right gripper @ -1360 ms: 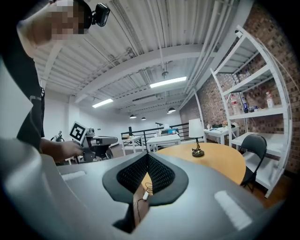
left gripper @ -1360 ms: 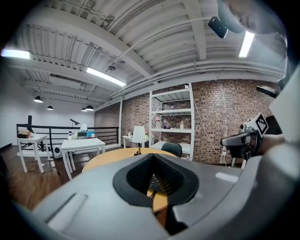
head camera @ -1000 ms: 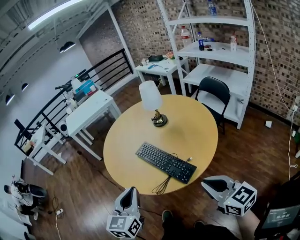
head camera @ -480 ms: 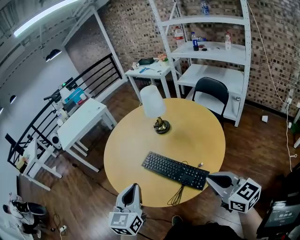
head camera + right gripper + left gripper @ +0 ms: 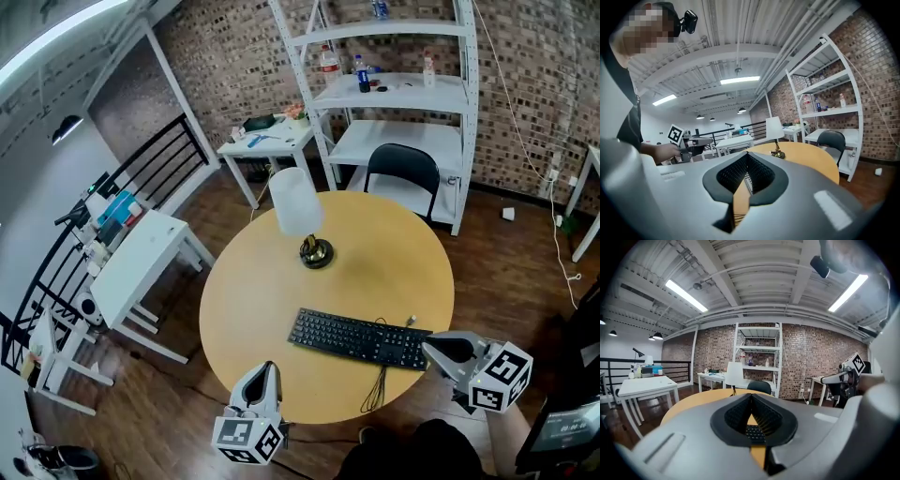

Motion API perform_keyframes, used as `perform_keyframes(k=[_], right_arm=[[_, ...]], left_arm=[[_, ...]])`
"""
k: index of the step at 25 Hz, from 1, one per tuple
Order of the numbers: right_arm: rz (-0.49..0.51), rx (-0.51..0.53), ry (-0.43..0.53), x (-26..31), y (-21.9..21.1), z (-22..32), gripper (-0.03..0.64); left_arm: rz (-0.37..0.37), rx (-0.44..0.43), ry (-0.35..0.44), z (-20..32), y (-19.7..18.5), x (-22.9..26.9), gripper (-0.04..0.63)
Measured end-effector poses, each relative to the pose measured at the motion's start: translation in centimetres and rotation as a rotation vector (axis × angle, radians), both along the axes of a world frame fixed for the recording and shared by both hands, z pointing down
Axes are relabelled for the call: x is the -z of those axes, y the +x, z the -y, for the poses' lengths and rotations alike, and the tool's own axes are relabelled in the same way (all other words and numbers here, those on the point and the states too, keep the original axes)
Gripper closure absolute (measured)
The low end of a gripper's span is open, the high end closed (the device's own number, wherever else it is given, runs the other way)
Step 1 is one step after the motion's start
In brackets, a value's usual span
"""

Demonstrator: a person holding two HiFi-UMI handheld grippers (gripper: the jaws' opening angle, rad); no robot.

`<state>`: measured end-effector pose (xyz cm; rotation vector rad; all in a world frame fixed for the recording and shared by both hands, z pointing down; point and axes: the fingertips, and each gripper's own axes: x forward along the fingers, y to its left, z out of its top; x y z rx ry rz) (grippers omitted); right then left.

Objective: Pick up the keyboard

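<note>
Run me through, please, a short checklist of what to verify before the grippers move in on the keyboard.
1. Keyboard lies flat on the round table, nothing on it: ok.
2. Left gripper jaws apart for a grasp: not ok; they are shut, empty, and short of the keyboard.
3. Right gripper jaws apart: not ok; shut and empty, tip by the keyboard's right end.
4. Right gripper touching the keyboard: cannot tell.
5. Lamp out of the way: ok; it stands apart, beyond the keyboard.
6. Cable free to follow a lift: cannot tell; its loop lies at the table's near edge.
</note>
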<state>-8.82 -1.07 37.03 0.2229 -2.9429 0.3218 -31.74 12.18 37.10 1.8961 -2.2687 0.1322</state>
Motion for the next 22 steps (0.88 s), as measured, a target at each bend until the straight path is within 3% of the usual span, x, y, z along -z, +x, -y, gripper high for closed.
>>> perform_keyframes(k=[3, 8, 12, 22], right_arm=[[-0.029, -0.058, -0.015, -0.7, 0.2, 0.7, 0.614], [-0.027, -0.139, -0.047, -1.1, 1.6, 4.5, 0.614], [-0.005, -0.199, -0.059, -0.5, 2.0, 6.4, 0.614], [0.031, -0.207, -0.081, -1.5, 2.9, 10.3, 0.614]], left_arm=[[-0.029, -0.01, -0.016, 0.8, -1.8, -0.9, 0.595], [-0.114, 0.018, 0.024, 4.1, -3.9, -1.3, 0.595], [-0.089, 0.007, -0.01, 5.5, -4.4, -1.2, 0.595], [-0.076, -0.001, -0.059, 10.5, -5.5, -1.6, 0.595]])
